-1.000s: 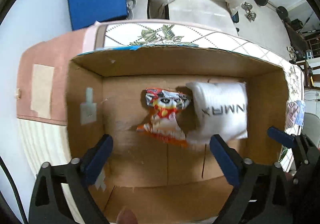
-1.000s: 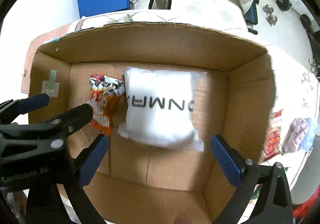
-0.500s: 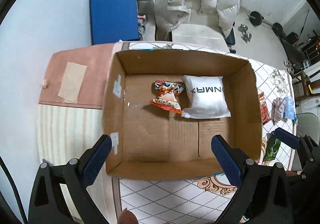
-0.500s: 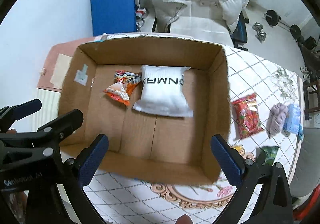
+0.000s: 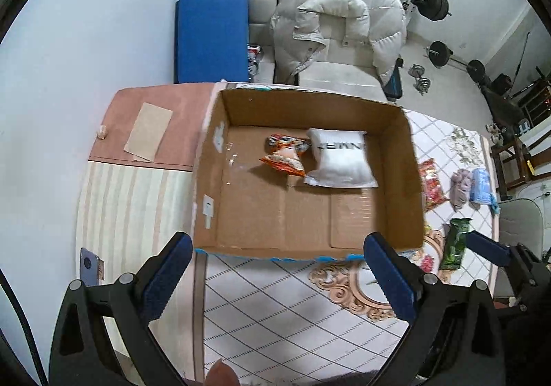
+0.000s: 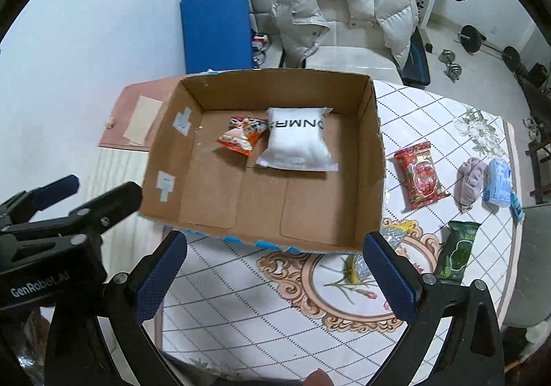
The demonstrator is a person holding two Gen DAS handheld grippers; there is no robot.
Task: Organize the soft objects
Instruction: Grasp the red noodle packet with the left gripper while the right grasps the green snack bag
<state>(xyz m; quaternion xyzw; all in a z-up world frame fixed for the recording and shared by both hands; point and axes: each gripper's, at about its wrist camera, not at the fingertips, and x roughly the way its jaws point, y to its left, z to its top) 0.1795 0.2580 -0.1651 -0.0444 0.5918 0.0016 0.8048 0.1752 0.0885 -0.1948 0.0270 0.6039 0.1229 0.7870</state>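
The white pillow pack [image 6: 296, 144] shows upside-down black letters, "ONMRA" as far as I can read, and my left tool [image 6: 55, 200], at the left edge of the right view, carries "GenRobot.AI". The pack lies in the cardboard box [image 6: 372, 158] mid-frame, touching the orange snack bag [image 6: 241, 138] on its left. To the right on the bench [image 6: 275, 310] lie a red packet [image 6: 420, 175], a lilac cloth [image 6: 468, 182], a light blue pack [image 6: 499, 182] and a dark green packet [image 6: 458, 251]. Both my left tool [image 5: 275, 275] and right tool [image 6: 275, 275] are released, holding nothing. Since a second ago both have pulled back from inside the box, so the whole box now shows.
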